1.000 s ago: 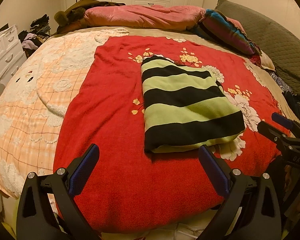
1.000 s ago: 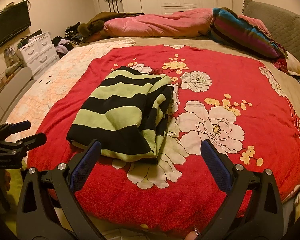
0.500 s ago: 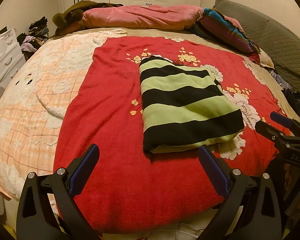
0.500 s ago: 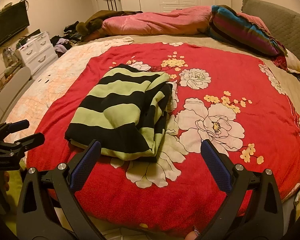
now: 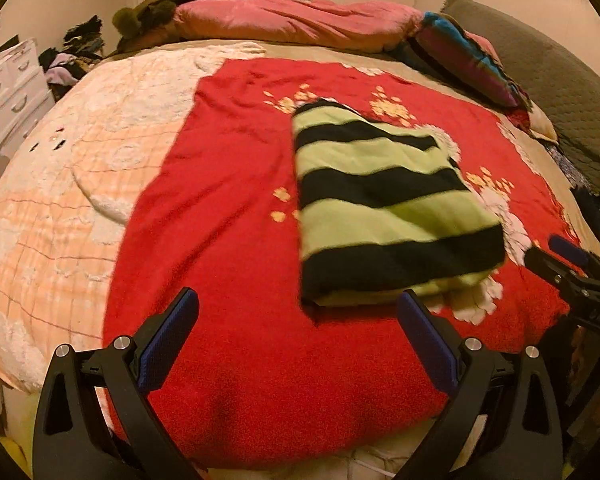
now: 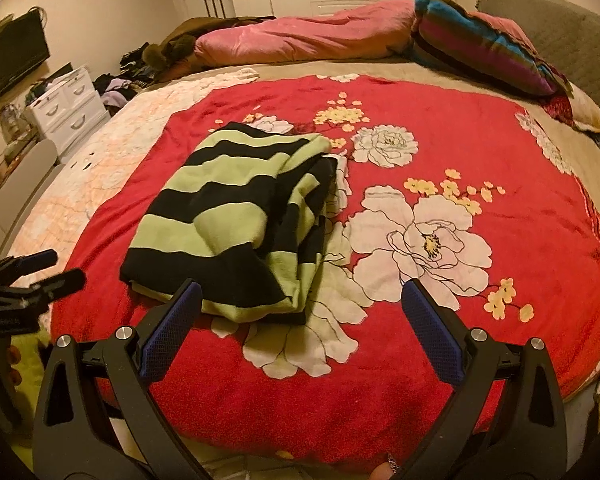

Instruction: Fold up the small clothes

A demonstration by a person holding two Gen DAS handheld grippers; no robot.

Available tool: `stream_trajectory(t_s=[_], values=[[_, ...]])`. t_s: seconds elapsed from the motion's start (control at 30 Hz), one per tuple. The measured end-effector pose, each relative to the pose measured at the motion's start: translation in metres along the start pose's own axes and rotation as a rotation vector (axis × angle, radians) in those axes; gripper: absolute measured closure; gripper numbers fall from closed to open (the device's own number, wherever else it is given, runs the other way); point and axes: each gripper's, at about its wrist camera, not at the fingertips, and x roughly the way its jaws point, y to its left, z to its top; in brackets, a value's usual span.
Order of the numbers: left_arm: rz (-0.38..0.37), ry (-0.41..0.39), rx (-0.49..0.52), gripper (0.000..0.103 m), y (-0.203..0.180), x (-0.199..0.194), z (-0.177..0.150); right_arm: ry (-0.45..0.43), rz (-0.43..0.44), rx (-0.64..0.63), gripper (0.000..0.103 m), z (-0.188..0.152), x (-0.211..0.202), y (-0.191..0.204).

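- Bed [image 5: 52,200]: covered by a red flowered blanket [image 5: 228,240].
- Pink duvet [image 6: 300,40]: bunched along the far edge.
- Striped garment [image 5: 380,208]: green and black, folded, lying flat on the blanket.
- Left gripper [image 5: 298,320]: fingers wide apart, holding nothing, just short of the garment.
- Right gripper [image 6: 302,312]: fingers wide apart, empty, near the garment's front edge.

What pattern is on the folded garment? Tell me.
Wide light-green and black stripes on the folded garment, clearest in the left wrist view.
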Motion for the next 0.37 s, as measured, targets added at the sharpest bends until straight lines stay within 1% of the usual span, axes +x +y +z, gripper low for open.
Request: stream_trajectory(t_s=[0.1, 0.17, 0.2, 0.27, 0.3, 0.33, 0.37], values=[[0.039, 0.0, -0.053, 0.004, 0.026, 0.008, 0.013, 0.017, 0.001, 0.042, 0.009, 0.007, 0.01, -0.015], [0.078, 0.018, -0.103, 0.004, 0.053, 0.02, 0.025, 0.025, 0.0, 0.085, 0.009, 0.013, 0.017, -0.034], [0.108, 0.027, -0.145, 0.004, 0.075, 0.028, 0.033, 0.019, -0.02, 0.123, 0.009, 0.019, 0.019, -0.053], [0.196, 0.039, -0.243, 0.004, 0.125, 0.046, 0.049, 0.002, -0.069, 0.171, 0.009, 0.03, 0.024, -0.086], [0.232, 0.041, -0.274, 0.004, 0.145, 0.053, 0.057, -0.01, -0.1, 0.196, 0.009, 0.035, 0.025, -0.105], [0.269, 0.044, -0.298, 0.004, 0.163, 0.06, 0.062, -0.025, -0.147, 0.234, 0.009, 0.043, 0.03, -0.138], [0.351, 0.051, -0.334, 0.004, 0.194, 0.074, 0.073, -0.031, -0.191, 0.258, 0.009, 0.049, 0.033, -0.162]])
